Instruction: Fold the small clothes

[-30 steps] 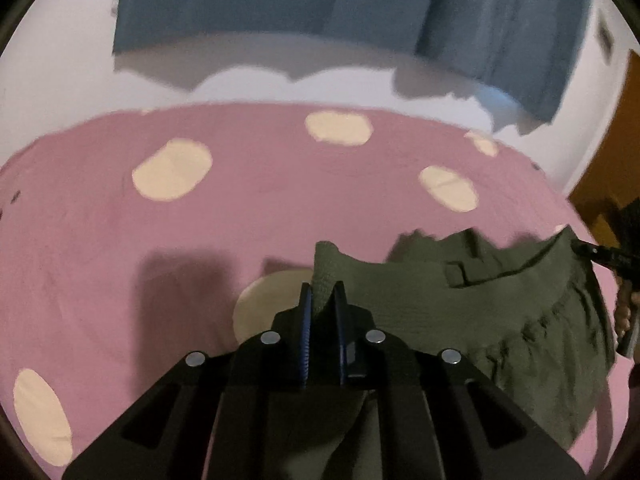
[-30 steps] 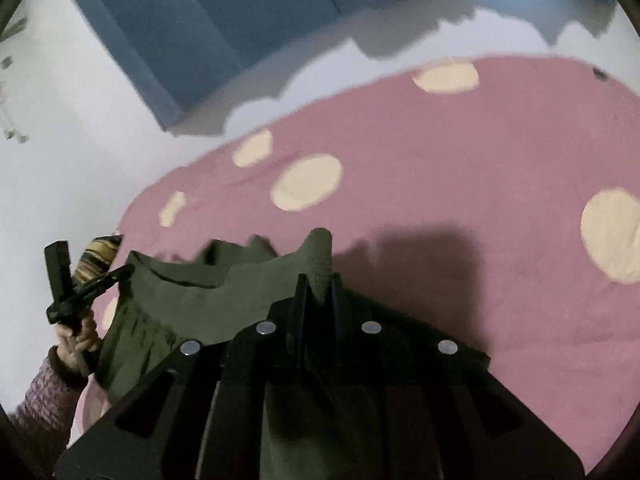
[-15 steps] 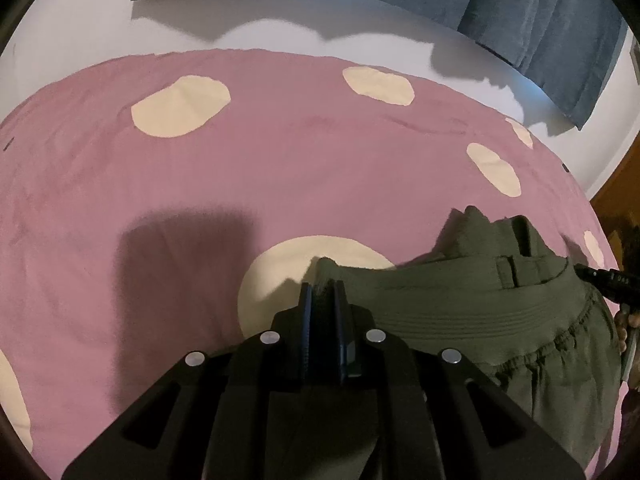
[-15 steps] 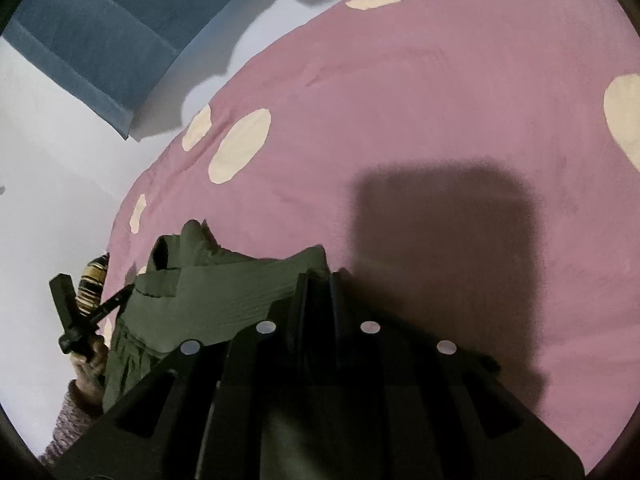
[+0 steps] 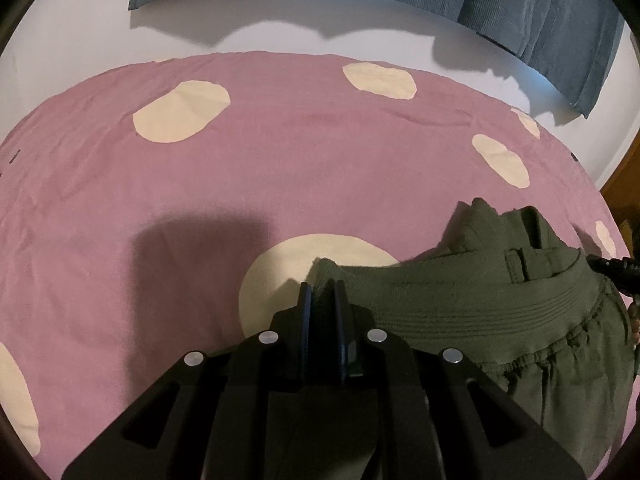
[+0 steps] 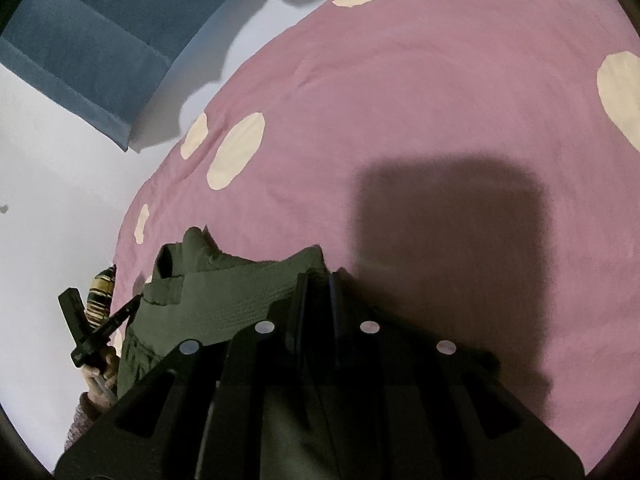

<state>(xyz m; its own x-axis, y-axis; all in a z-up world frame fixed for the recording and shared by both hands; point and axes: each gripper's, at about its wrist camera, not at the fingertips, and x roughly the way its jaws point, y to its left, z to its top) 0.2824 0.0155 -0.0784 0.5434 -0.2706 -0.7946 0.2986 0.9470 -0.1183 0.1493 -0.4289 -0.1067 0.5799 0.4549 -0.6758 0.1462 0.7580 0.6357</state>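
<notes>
A pink bedspread with cream oval patches fills both views, soft and faintly creased, and serves as my landmark. Beyond its far edge runs a white wall, where a blue ribbed curtain hangs in pleats. On the bedspread, toward its near edge, lies a pair of small olive-green trousers, woven cotton with a stitched waistband, a belt loop and gathered fabric below; one corner rests over a cream patch. My left gripper is clamped on one end of the waistband, my right gripper pinched on the other end, black fingers close together with cloth between them, the band stretched between. Each gripper's body blocks the cloth beneath it and throws a square shadow on the bedspread. Off the bedspread's side edge, my hand and knitted sleeve show beside a striped object I cannot identify.
</notes>
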